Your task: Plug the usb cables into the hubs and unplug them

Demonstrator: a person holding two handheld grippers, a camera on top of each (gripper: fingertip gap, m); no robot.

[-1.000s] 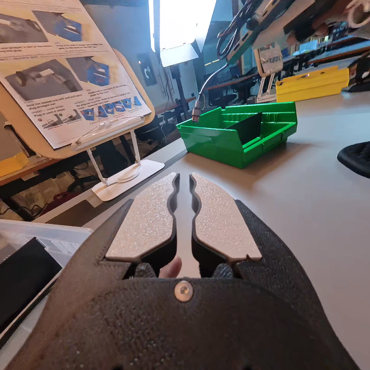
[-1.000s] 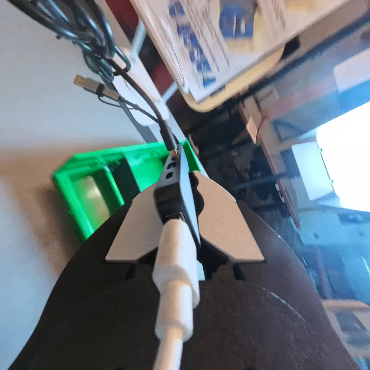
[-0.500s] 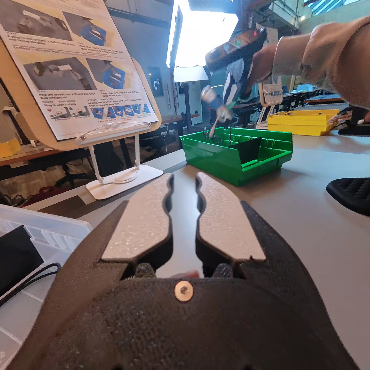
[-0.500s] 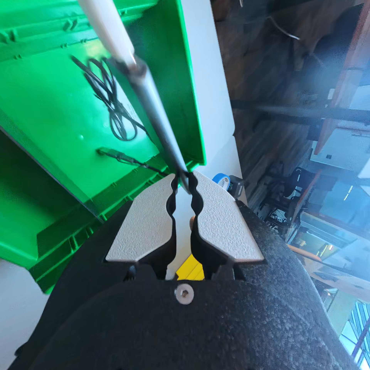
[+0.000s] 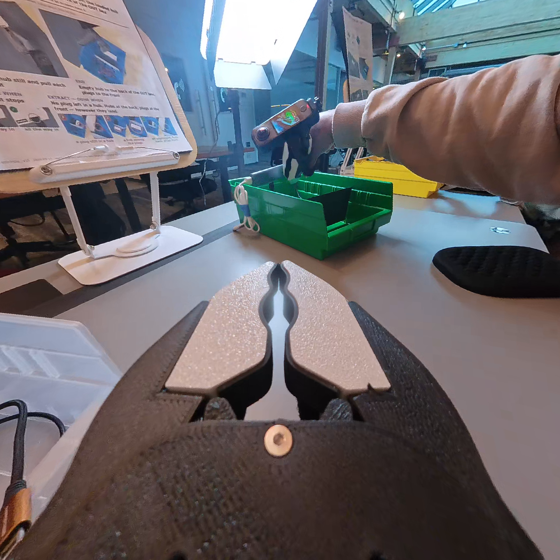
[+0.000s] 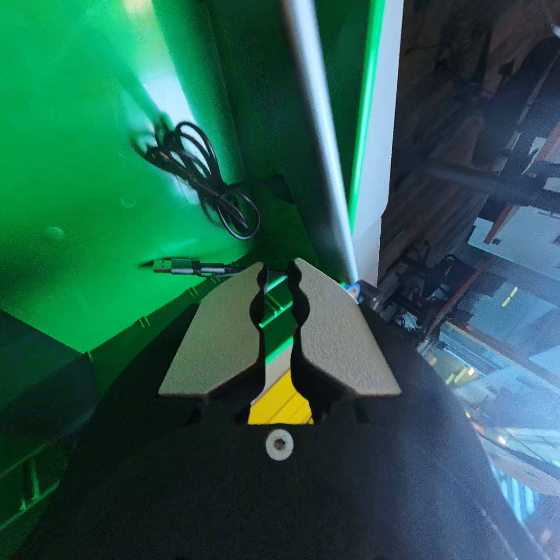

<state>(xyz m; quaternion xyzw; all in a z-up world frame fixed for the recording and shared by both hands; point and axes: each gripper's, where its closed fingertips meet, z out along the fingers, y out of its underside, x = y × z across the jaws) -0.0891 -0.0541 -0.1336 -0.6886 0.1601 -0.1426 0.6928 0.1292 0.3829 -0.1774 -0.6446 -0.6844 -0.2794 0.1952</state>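
My right gripper [image 6: 277, 266] is open and empty, pointing down into the green bin [image 6: 75, 151]. A grey hub [image 6: 315, 121] leans on the bin's wall just beyond its fingertips. A coiled black cable [image 6: 200, 175] and a grey USB plug [image 6: 178, 266] lie on the bin floor. In the left wrist view the right gripper [image 5: 291, 169] hangs over the green bin [image 5: 303, 230], the hub [image 5: 266, 177] rests on its back corner, and a bundled white cable [image 5: 247, 209] hangs outside it. My left gripper [image 5: 277, 269] is shut and empty, low over the table.
A document stand [image 5: 130, 251] with an instruction sheet stands at the left. A clear plastic box [image 5: 45, 363] holding a black cable [image 5: 18, 439] is near left. A black mat [image 5: 500, 269] lies at the right, and a yellow bin [image 5: 391, 178] behind. A sleeved arm [image 5: 454, 127] spans the upper right. About 50 cm separates my left fingertips from my right.
My right gripper carried the hub with its white cable down to the green bin and let it go. My left gripper's fingers closed together.
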